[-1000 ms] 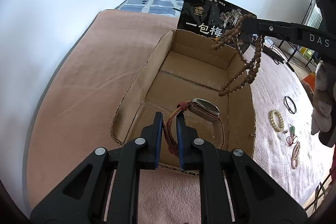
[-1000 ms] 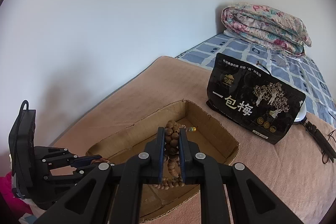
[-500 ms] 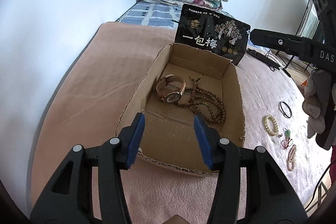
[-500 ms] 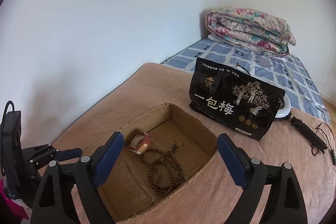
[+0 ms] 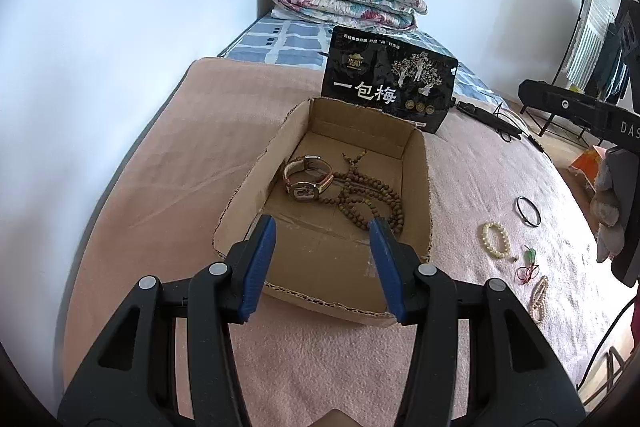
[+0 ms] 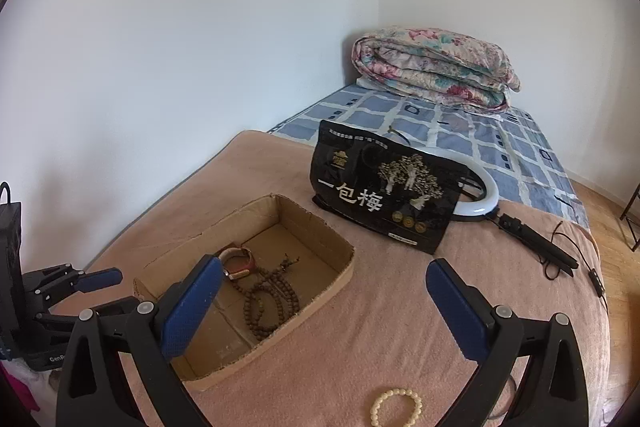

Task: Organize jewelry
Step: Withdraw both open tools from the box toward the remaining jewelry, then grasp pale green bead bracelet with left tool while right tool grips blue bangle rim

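Observation:
An open cardboard box point(image 5: 420, 179) lies on the pink blanket; it also shows in the right wrist view point(image 6: 320, 291). Inside lie a watch point(image 5: 306, 179) point(image 6: 238, 263) and a brown bead necklace point(image 5: 372, 201) point(image 6: 268, 303). My left gripper point(image 5: 324, 259) is open and empty above the box's near edge. My right gripper point(image 6: 320, 307) is open and empty to the right of the box. On the blanket right of the box lie a cream bead bracelet point(image 5: 495, 239) point(image 6: 396, 407), a black ring point(image 5: 528, 211), a red and green charm point(image 5: 529, 265) and a pale bead string point(image 5: 538, 299).
A black snack bag point(image 5: 388, 83) point(image 6: 384, 187) stands behind the box. A ring light with its cable point(image 6: 488, 203) lies behind the bag. A folded floral quilt point(image 5: 344, 1) point(image 6: 436, 67) lies by the wall. The wall runs along the left.
Both grippers opened: the left let go of the watch and the right let go of the bead necklace, and both now lie in the box. Both grippers pulled back from the box.

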Available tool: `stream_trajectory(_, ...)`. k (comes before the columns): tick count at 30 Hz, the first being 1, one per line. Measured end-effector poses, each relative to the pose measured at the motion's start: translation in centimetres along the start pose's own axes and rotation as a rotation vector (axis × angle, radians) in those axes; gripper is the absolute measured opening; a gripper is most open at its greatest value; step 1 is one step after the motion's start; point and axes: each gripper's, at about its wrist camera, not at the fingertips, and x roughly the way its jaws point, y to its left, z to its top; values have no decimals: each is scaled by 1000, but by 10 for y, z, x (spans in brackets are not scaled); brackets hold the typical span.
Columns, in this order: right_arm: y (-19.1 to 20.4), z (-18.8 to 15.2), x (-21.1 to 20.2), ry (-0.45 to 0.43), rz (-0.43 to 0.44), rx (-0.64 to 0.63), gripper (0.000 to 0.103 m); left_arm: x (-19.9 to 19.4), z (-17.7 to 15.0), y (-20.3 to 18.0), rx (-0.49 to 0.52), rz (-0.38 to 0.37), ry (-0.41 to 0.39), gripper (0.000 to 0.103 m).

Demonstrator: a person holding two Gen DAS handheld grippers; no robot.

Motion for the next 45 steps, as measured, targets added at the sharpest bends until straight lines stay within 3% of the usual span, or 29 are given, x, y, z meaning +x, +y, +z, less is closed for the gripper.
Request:
stream_trajectory(6, -40, -18, -34, -3, -52, 49, 103, -10, 0, -24, 36, -39, -23, 50)
stream_trajectory(21, -165, -81, -96, 6, -224, 194, 103, 9, -7, -109, 141, -143, 29, 50)
stream_trajectory(32, -214, -124, -85, 74, -264, 237, 103, 47, -18, -161, 198, -186, 93, 50)
stream_trajectory(45, -234, -162, -52, 124, -208, 278, 103, 94, -33, -200, 235, -231, 177, 51)
